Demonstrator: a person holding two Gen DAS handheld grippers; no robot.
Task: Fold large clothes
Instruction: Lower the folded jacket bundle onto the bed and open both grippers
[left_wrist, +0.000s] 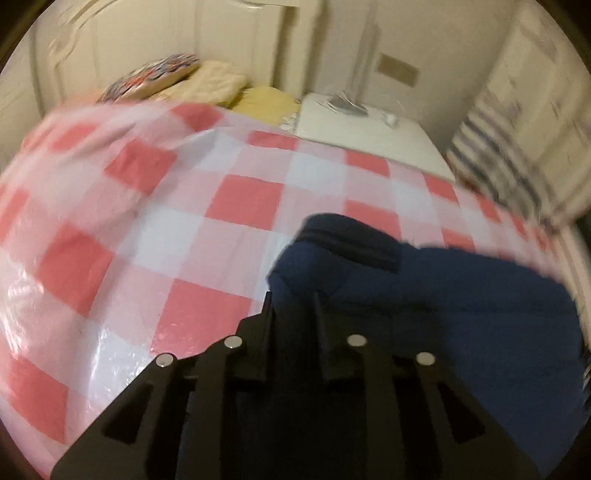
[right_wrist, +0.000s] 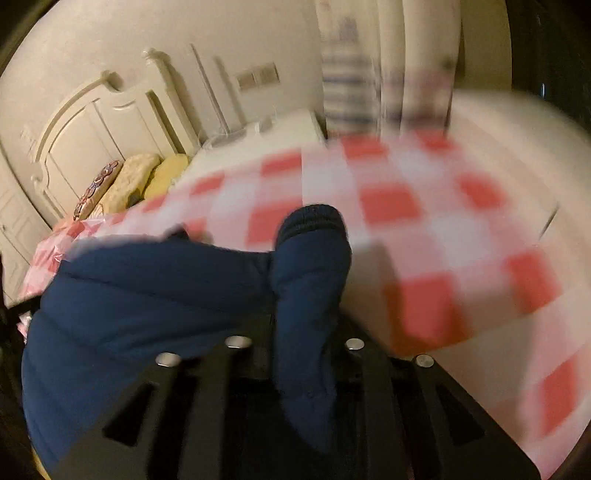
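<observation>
A navy blue padded jacket (left_wrist: 461, 314) lies on a bed covered by a pink-and-white checked plastic sheet (left_wrist: 184, 221). My left gripper (left_wrist: 293, 306) is shut on the jacket's near edge, with dark fabric between the fingers. In the right wrist view the jacket (right_wrist: 147, 295) spreads to the left, and one sleeve with a ribbed cuff (right_wrist: 314, 221) stands up between the fingers. My right gripper (right_wrist: 306, 325) is shut on that sleeve and holds it above the checked sheet (right_wrist: 424, 221).
Several pillows (left_wrist: 207, 81) lie against a cream headboard (right_wrist: 92, 122) at the far end. A white bedside table (left_wrist: 369, 125) stands beyond the bed. A striped cloth (left_wrist: 491, 155) hangs at the right. Both views are motion-blurred.
</observation>
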